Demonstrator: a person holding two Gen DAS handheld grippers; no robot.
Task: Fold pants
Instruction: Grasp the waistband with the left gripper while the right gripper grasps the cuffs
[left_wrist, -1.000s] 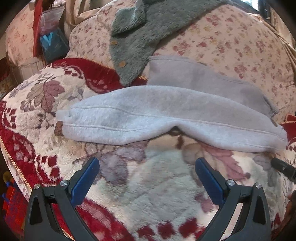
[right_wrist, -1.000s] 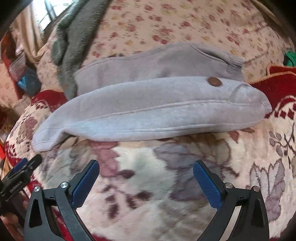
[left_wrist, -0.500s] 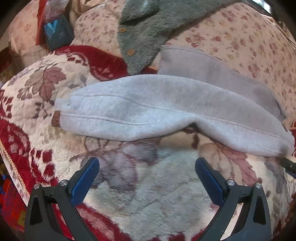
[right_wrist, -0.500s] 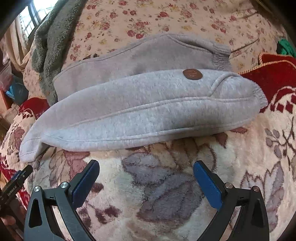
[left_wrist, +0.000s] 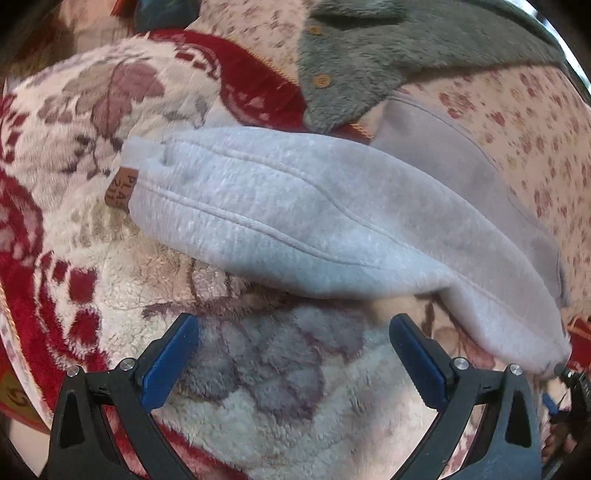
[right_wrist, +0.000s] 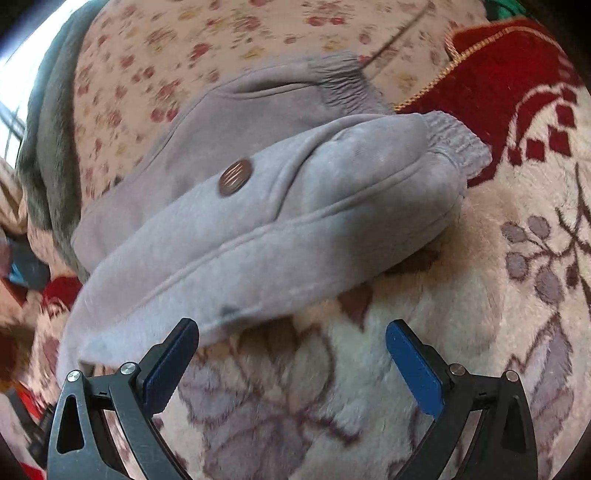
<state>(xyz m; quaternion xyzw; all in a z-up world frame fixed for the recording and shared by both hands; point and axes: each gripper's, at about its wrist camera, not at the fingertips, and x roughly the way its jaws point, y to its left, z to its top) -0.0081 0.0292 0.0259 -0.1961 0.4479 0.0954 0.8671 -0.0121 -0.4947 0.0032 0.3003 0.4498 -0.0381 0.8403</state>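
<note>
Light grey fleece pants (left_wrist: 295, 221) lie across a floral blanket, one leg over the other. In the left wrist view the cuff end with a brown label (left_wrist: 120, 190) is at the left. My left gripper (left_wrist: 293, 339) is open and empty, just in front of the pants' near edge. In the right wrist view the pants (right_wrist: 295, 221) show a round brown patch (right_wrist: 235, 177) and the ribbed waistband (right_wrist: 456, 144) at the right. My right gripper (right_wrist: 291, 347) is open and empty, its left pad close to the near edge.
A red and cream floral blanket (left_wrist: 258, 387) covers the surface. A grey fuzzy cardigan with buttons (left_wrist: 369, 55) lies behind the pants on a small-flowered sheet (right_wrist: 221, 44). The other gripper's tip (left_wrist: 569, 380) shows at the right edge.
Both grippers have moved closer to the pants' near edge. The left one has shifted toward the cuff end, the right one toward the waistband end. Both stay open.
</note>
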